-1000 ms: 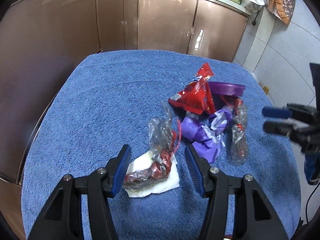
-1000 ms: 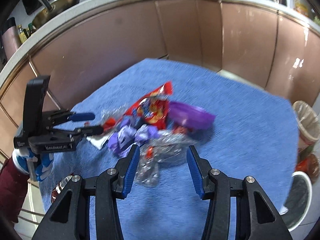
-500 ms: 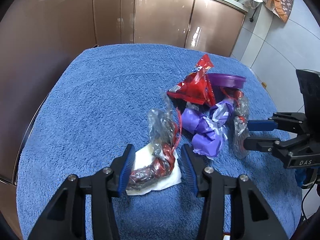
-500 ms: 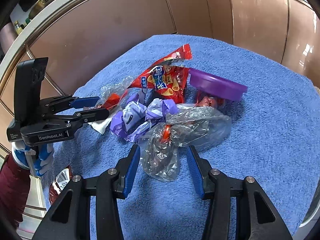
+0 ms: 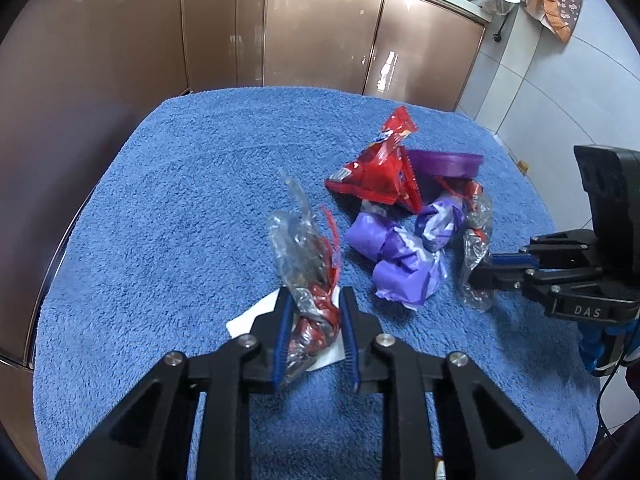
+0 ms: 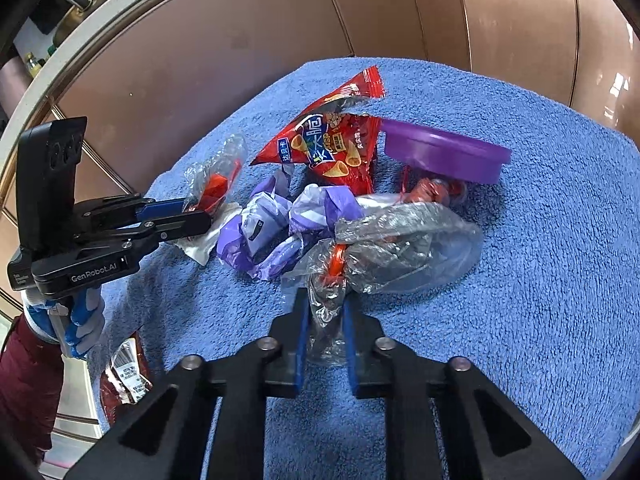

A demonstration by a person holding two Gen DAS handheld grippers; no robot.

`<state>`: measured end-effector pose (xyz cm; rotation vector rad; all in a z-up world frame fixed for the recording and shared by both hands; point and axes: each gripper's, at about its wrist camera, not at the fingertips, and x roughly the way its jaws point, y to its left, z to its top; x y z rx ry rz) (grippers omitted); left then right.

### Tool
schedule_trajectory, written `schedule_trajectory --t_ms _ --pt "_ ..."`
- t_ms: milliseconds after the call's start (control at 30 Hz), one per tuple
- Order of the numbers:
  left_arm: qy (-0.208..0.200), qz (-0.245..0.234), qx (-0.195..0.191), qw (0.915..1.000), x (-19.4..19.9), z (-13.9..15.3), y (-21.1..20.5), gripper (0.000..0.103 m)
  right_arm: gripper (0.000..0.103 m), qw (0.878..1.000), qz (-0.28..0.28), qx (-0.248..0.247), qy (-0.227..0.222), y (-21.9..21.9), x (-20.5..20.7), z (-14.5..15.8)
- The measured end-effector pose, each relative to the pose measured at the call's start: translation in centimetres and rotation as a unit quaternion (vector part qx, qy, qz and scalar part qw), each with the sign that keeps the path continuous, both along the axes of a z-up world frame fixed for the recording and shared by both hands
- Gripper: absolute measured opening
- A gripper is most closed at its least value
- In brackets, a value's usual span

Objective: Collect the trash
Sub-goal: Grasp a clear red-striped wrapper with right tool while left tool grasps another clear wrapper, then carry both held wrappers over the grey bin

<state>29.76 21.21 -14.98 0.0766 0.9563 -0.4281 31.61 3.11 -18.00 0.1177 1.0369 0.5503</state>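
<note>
A blue terry towel (image 5: 168, 200) covers the table, ringed by glossy bronze kitchen cabinets (image 5: 320, 36) under a pale countertop. The left gripper (image 5: 314, 312) is clamped on a clear wrapper with red print (image 5: 308, 264) lying over a white napkin (image 5: 248, 320). The right gripper (image 6: 324, 312) pinches a crumpled clear plastic bag (image 6: 400, 248) beside purple wrappers (image 6: 276, 232), a red snack bag (image 6: 332, 144) and a purple lid (image 6: 444, 156)
</note>
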Motion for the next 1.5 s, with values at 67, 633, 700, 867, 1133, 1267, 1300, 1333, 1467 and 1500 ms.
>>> schedule_trajectory --t_ms 67,633,700,867,1133,1267,1300,1333,1467,1500 --pt "-0.002 0.001 -0.002 1.0 0.0 0.3 0.0 0.02 0.009 1.0 0.0 0.003 -0.001 -0.4 -0.3 0.2" --pt "-0.044 0.015 -0.007 0.9989 -4.0 6.0 -1.4 0.019 0.008 0.998 0.008 0.019 -0.059 -3.3 -4.7 5.8" --pt "-0.051 0.015 -0.007 0.9986 -4.4 6.8 -1.7 0.019 0.008 0.997 0.005 0.022 -0.068 -3.8 -5.3 6.9" --pt "-0.069 0.01 -0.006 0.9976 -5.7 9.4 -3.2 0.019 0.008 0.995 -0.008 0.03 -0.093 -5.8 -7.2 8.9" --pt "-0.097 -0.02 -0.014 0.995 -6.9 13.3 -8.3 0.019 0.008 0.989 -0.052 0.044 -0.129 -12.0 -10.5 12.6" --pt "-0.1 -0.047 -0.02 0.9937 -6.7 14.1 -12.4 0.019 0.008 0.985 -0.084 0.047 -0.141 -15.5 -11.0 13.2" --pt "-0.099 -0.056 -0.023 0.9933 -6.5 14.2 -13.8 0.019 0.008 0.984 -0.094 0.046 -0.143 -16.6 -11.2 13.2" --pt "-0.097 -0.066 -0.025 0.9927 -6.3 14.3 -15.1 0.019 0.008 0.983 -0.105 0.045 -0.144 -17.8 -11.3 13.2" --pt "-0.084 -0.108 -0.039 0.9899 -4.9 14.0 -21.2 0.019 0.008 0.978 -0.145 0.039 -0.143 -22.3 -11.5 12.6" --pt "-0.081 -0.115 -0.04 0.9893 -4.7 13.7 -22.4 0.019 0.008 0.977 -0.156 0.036 -0.141 -23.6 -11.6 12.2"
